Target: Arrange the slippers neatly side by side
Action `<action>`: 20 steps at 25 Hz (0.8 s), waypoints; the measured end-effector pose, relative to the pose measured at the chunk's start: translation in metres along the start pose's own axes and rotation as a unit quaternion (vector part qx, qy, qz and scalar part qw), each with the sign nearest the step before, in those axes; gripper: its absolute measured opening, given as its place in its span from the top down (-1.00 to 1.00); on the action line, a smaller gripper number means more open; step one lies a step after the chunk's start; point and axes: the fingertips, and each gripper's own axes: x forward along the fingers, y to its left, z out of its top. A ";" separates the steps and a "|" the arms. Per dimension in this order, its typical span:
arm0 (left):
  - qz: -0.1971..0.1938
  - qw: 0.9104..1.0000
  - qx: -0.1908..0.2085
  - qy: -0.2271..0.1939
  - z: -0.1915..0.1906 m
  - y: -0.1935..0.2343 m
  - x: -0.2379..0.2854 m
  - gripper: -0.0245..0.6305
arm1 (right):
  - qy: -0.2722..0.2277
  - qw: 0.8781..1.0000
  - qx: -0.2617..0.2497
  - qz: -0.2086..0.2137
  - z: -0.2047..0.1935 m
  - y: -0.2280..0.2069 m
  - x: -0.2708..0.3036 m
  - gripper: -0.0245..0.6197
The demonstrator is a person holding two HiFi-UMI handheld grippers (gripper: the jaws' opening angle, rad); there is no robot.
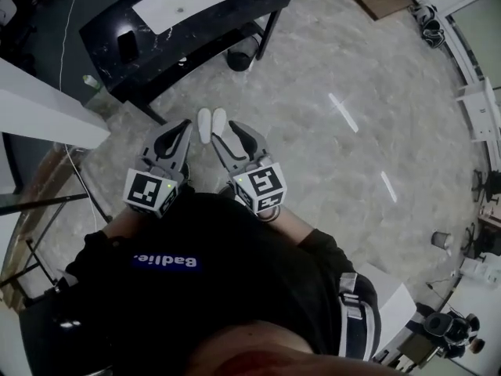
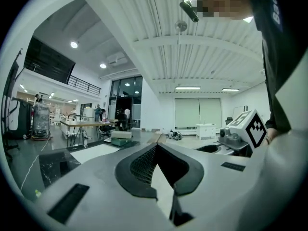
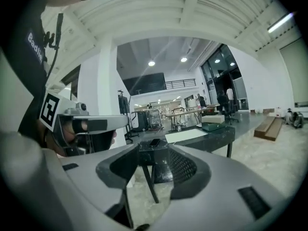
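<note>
White, rounded slippers (image 1: 211,124) lie paired on marbled floor (image 1: 329,61), their near ends hidden. The left gripper (image 2: 156,148) is pinched together on nothing. The right gripper (image 3: 154,150) gapes slightly, empty.

Left gripper (image 1: 182,128) and right gripper (image 1: 232,136) held side by side, close to the torso, both pointing forward. Left jaws closed tip to tip, empty. Right jaws apart, nothing between them.

Open lab hall, worktables (image 2: 84,124), mezzanine (image 2: 72,81)

A black table (image 1: 168,49) bearing a white sheet (image 1: 184,2) stands on pale floor (image 1: 352,155).
</note>
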 end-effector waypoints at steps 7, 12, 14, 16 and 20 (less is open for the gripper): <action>-0.046 0.999 -0.001 -0.019 0.008 -0.020 -0.028 0.93 | -0.031 0.999 -0.008 -0.006 0.015 0.038 -0.019 0.35; -0.062 0.998 -0.003 -0.031 0.021 -0.005 -0.060 0.93 | -0.036 0.999 -0.016 -0.022 0.031 0.078 -0.015 0.35; -0.073 0.997 0.004 -0.036 0.024 0.005 -0.075 0.93 | -0.037 0.999 -0.021 -0.032 0.037 0.096 -0.009 0.35; -0.085 0.996 0.000 -0.039 0.026 0.014 -0.090 0.93 | -0.039 0.998 -0.023 -0.043 0.044 0.113 -0.001 0.35; -0.103 0.993 -0.021 -0.049 0.023 0.034 -0.102 0.93 | -0.064 0.995 -0.039 -0.071 0.058 0.134 0.013 0.35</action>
